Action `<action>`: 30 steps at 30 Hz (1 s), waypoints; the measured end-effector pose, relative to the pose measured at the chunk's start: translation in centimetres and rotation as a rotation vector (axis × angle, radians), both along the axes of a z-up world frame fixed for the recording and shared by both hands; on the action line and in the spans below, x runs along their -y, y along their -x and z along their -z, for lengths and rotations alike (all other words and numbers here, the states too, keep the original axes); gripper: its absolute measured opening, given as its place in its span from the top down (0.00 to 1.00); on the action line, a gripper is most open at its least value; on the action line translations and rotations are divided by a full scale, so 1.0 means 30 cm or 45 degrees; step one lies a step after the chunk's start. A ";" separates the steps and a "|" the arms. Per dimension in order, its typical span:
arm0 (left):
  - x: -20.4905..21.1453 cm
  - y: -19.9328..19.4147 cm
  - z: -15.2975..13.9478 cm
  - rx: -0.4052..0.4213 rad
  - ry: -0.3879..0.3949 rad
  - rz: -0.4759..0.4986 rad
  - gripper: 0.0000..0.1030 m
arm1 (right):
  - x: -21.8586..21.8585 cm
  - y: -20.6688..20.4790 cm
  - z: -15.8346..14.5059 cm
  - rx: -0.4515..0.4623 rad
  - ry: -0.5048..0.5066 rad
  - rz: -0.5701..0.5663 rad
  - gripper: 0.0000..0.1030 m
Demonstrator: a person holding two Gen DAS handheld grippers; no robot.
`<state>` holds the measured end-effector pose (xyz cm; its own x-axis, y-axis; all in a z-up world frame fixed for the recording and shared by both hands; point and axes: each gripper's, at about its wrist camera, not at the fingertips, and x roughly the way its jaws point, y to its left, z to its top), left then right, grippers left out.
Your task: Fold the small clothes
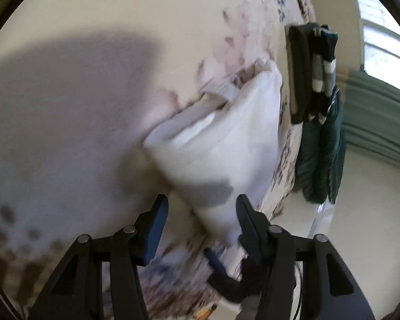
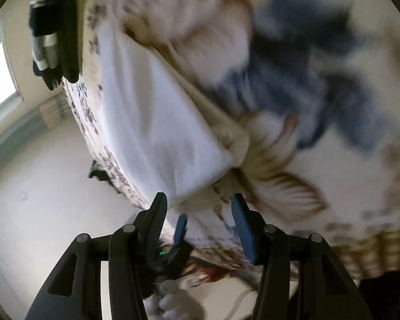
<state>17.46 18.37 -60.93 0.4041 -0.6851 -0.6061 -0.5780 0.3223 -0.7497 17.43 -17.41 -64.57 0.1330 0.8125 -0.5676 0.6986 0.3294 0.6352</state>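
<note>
Cream printed bedspread (image 1: pixel 74 85) fills both my wrist views, soft fabric with brown speckles and a blurred blue and tan floral print; pale floor (image 2: pixel 40 186) shows past its edge. White garment (image 1: pixel 218 144) lies on the bedspread near that edge, smooth thin cloth, partly folded into a rough wedge with a ribbed hem showing at its far end. My left claw (image 1: pixel 202 210) is spread wide, blue pads showing, hovering just over the near corner of the white garment, pinching nothing. My right claw (image 2: pixel 200 208) is also spread, fingers apart, near corner of the white garment just ahead of the tips; I can't tell if it touches. Each view catches the other claw low in frame.

Pile of dark clothes (image 1: pixel 314 85) sits further along the bedspread edge: black, teal and grey-white striped pieces, stacked, part of it draping over the side. Same pile sits top left in the right wrist view. Bright window (image 1: pixel 381 34) and a grey-green ribbed band (image 1: pixel 376 112) under it, behind the pile. Heavy motion blur on the print.
</note>
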 end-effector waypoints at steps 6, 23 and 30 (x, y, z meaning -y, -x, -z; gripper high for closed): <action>-0.048 -0.027 -0.022 0.043 -0.037 -0.068 0.91 | -0.046 -0.005 0.020 0.037 0.091 0.084 0.95; -0.202 -0.089 -0.120 0.058 -0.286 0.134 0.38 | 0.024 -0.052 -0.126 0.105 0.345 -0.193 0.50; -0.104 -0.380 -0.148 0.239 -0.344 0.350 0.38 | 0.147 -0.179 -0.179 0.203 0.433 -0.195 0.42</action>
